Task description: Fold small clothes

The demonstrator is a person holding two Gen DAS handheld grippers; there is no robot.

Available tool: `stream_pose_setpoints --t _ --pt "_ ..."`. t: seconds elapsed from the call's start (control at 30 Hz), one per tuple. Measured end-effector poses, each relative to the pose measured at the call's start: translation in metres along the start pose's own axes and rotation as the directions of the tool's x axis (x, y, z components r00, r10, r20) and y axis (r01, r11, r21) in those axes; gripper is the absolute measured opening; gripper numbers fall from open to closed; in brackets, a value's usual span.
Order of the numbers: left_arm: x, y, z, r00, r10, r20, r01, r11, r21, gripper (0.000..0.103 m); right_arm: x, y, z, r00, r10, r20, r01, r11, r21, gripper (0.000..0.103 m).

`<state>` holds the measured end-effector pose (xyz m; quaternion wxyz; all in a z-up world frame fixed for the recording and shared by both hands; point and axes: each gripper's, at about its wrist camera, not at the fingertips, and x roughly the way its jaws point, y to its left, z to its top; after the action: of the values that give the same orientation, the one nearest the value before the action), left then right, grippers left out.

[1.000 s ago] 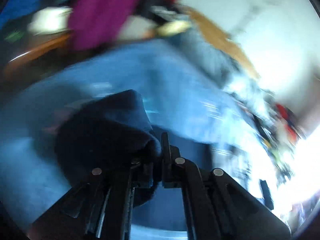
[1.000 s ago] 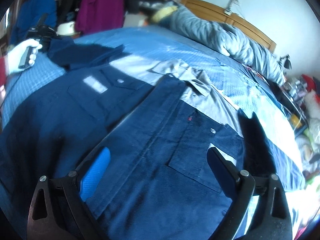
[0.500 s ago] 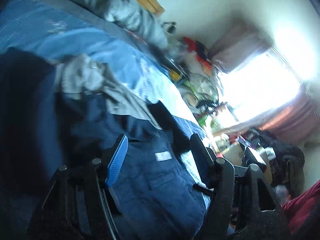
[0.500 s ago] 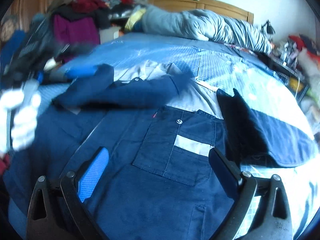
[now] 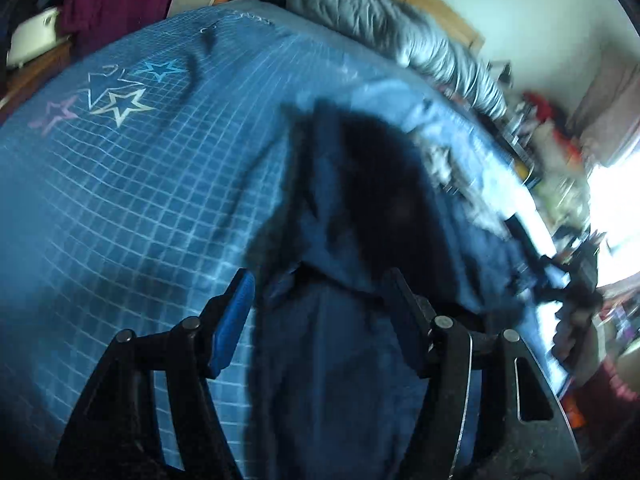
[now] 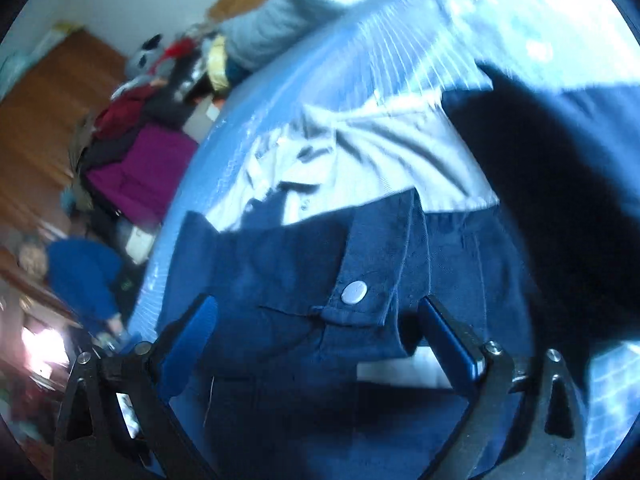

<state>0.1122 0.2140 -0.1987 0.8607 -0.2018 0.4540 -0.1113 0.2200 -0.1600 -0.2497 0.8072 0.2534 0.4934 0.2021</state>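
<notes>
The navy shirt (image 6: 304, 280) lies spread on the blue checked bedspread (image 5: 120, 200), its pale grey collar (image 6: 360, 148) toward twelve o'clock in the right wrist view and a folded-in sleeve cuff with a silver snap (image 6: 354, 292) lying across the chest. The right gripper (image 6: 316, 328) hovers over that cuff with its jaws standing wide and nothing pinched between them; the cloth merely shows through the gap. The left gripper (image 5: 320, 304) is likewise parted and empty, hanging over the shirt's dark edge where it meets the bedspread at about nine o'clock of the garment. A dark panel (image 6: 560, 200) of the same shirt, probably the other sleeve or side turned over, sits at two o'clock in the right view, though blur makes that reading uncertain. Judging by the lay of things, the sleeves have been brought in and the step in hand is the reach for fresh hold points ahead of the next fold. That move calls for each gripper to come down on a single layer of hem or side seam, close firmly, and lift together so the body folds evenly without dragging the tucked cuff out of place.
</notes>
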Motion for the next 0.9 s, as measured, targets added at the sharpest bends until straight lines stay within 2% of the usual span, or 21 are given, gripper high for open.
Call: stream_pose_setpoints --t 0.1,0.17,0.27,0.37,0.47,0.5,0.57,0.6,0.7,0.8,0.87,0.9 --pt "0.018 0.005 0.004 0.996 0.059 -0.061 -0.054 0.996 0.070 0.064 0.009 0.003 0.004 0.999 0.018 -0.029 -0.019 0.999 -0.028 0.095" --pt "0.037 0.007 0.004 0.988 0.113 -0.108 -0.102 0.990 0.099 0.064 0.014 0.008 0.007 0.999 0.029 -0.043 -0.030 0.998 -0.046 0.090" --pt "0.048 0.007 0.011 0.988 0.106 -0.109 -0.097 0.992 0.086 0.066 0.021 0.013 0.007 0.998 0.021 -0.054 -0.025 0.998 -0.060 0.084" --pt "0.052 0.008 0.022 0.991 0.097 -0.096 -0.091 0.993 0.073 0.066 0.029 0.015 0.010 0.997 -0.024 -0.070 0.017 0.995 -0.099 0.081" --pt "0.058 0.008 0.025 0.992 0.096 -0.082 -0.091 0.994 0.063 0.066 0.036 0.014 0.015 0.995 -0.069 -0.078 0.058 0.990 -0.126 0.069" --pt "0.058 0.009 0.024 0.993 0.097 -0.073 -0.092 0.993 0.068 0.067 0.037 0.012 0.017 0.994 -0.071 -0.080 0.062 0.991 -0.117 0.063" --pt "0.056 0.007 0.019 0.994 0.094 -0.054 -0.090 0.993 0.073 0.067 0.037 0.009 0.023 0.996 -0.008 -0.092 0.000 0.996 -0.086 0.025" --pt "0.055 0.008 0.017 0.995 0.089 -0.048 -0.086 0.994 0.070 0.067 0.034 0.014 0.028 0.997 0.010 -0.082 -0.018 0.996 -0.091 0.016" --pt "0.051 0.009 0.015 0.996 0.077 -0.033 -0.076 0.996 0.044 0.067 0.006 0.045 0.048 0.999 0.042 0.014 -0.039 0.981 -0.191 0.015" --pt "0.048 0.011 0.012 0.997 0.068 -0.026 -0.067 0.997 0.030 0.067 -0.035 0.054 0.065 0.986 0.086 0.144 -0.050 0.970 -0.236 0.015" --pt "0.047 0.011 0.011 0.997 0.067 -0.027 -0.066 0.997 0.027 0.067 -0.045 0.041 0.068 0.983 0.068 0.173 -0.028 0.974 -0.224 0.015" --pt "0.047 0.011 0.010 0.997 0.067 -0.028 -0.066 0.997 0.026 0.067 -0.040 0.030 0.066 0.987 0.068 0.144 -0.038 0.979 -0.203 0.015"
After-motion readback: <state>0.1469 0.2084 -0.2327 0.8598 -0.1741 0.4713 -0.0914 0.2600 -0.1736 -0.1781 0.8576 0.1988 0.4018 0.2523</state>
